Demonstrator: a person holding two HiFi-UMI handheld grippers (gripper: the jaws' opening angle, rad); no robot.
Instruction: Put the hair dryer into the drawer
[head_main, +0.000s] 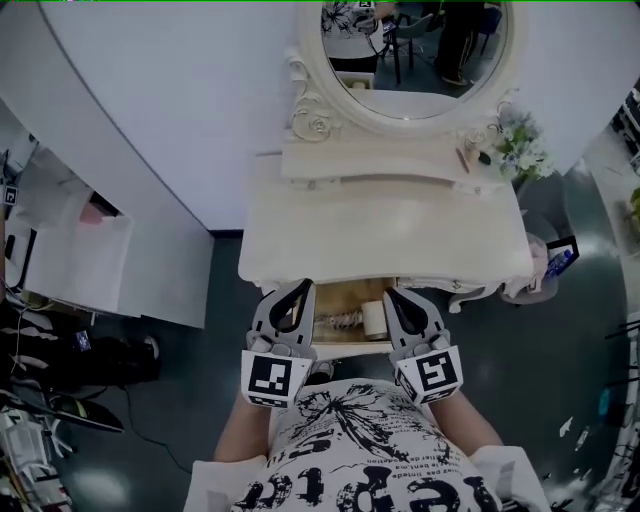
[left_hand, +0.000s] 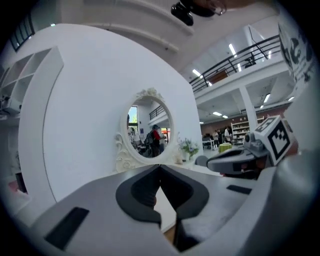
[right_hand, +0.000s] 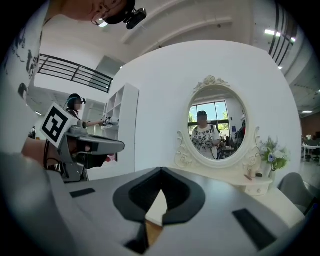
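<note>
Grey left gripper (head_main: 303, 286) and right gripper (head_main: 392, 294), two clenched empty, near one open drawer (head_main: 345, 298) with one hair dryer (head_main: 375, 318).

1. A cream-white dressing-table worktop (head_main: 385, 225) stands on a dark floor (head_main: 560, 340) against a curved white wall (head_main: 180, 100).
2. Along its back runs a low raised shelf (head_main: 370, 160) bearing an oval mirror (head_main: 415, 40) in an ornate white frame.
3. Pale flowers (head_main: 520, 148) and two small, unidentifiable items (head_main: 470, 158) sit at the shelf's right end.
4. Below the front edge, a wood-lined drawer (head_main: 345, 295) stands pulled out.
</note>
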